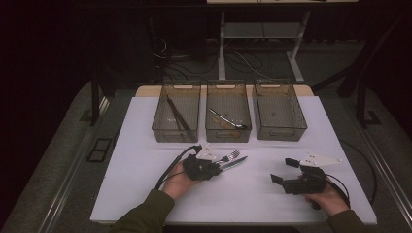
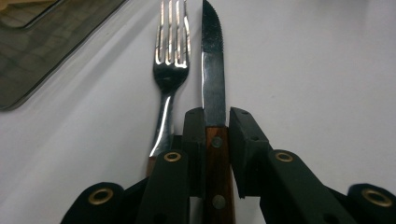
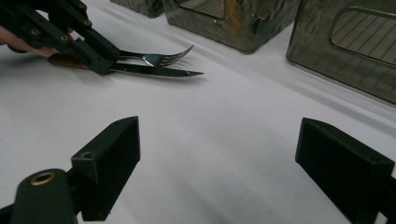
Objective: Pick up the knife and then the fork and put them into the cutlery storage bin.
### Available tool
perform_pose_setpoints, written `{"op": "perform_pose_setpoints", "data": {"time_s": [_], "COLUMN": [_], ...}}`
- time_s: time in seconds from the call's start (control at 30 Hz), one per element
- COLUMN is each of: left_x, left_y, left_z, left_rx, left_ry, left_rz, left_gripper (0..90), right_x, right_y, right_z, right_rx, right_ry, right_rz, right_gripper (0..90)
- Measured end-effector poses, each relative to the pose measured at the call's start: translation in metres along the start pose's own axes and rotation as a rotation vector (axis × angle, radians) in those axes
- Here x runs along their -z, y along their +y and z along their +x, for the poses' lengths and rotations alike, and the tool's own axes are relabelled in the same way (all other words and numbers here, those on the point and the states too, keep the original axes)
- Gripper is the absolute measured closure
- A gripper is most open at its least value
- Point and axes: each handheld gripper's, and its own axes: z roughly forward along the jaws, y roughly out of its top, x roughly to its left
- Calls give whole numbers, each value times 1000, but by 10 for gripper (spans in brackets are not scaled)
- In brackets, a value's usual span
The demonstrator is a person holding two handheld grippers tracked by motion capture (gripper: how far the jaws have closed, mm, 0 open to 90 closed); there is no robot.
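On the white tabletop (image 1: pixel 145 160), in front of three bins, the left gripper (image 2: pixel 215 116) is clamped on the wooden handle of the steak knife (image 2: pixel 213 74), which lies just beside a fork (image 2: pixel 169 70), while the right gripper (image 3: pixel 217 158) rests nearby with jaws wide and nothing between them.

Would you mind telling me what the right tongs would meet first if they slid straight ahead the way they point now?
Probably bare white table at first; beyond it, the left tongs gripping the wooden-handled steak knife, though depth is uncertain.
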Motion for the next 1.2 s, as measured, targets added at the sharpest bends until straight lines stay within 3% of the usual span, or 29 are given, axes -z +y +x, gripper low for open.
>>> {"op": "perform_pose_setpoints", "data": {"time_s": [0.23,0.37,0.53,0.67,0.9,1.2], "left_x": [13,22,32,36,41,41], "left_y": [6,9,12,15,20,25], "left_z": [-5,-7,-11,-15,-20,-28], "left_rx": [9,26,35,42,41,33], "left_ry": [7,16,28,43,61,83], "left_rz": [-64,-98,-137,-157,-207,-254], "left_gripper": [771,771,770,770,770,770], "right_x": [2,3,-2,-4,-19,-41], "right_y": [4,7,12,17,33,47], "right_z": [-1,-1,5,8,17,29], "right_rx": [-24,-68,-58,-83,-91,-146], "right_ry": [39,65,116,203,207,266], "right_rz": [20,29,40,2,-14,-56], "right_gripper": [145,147,145,142,157,295]}}
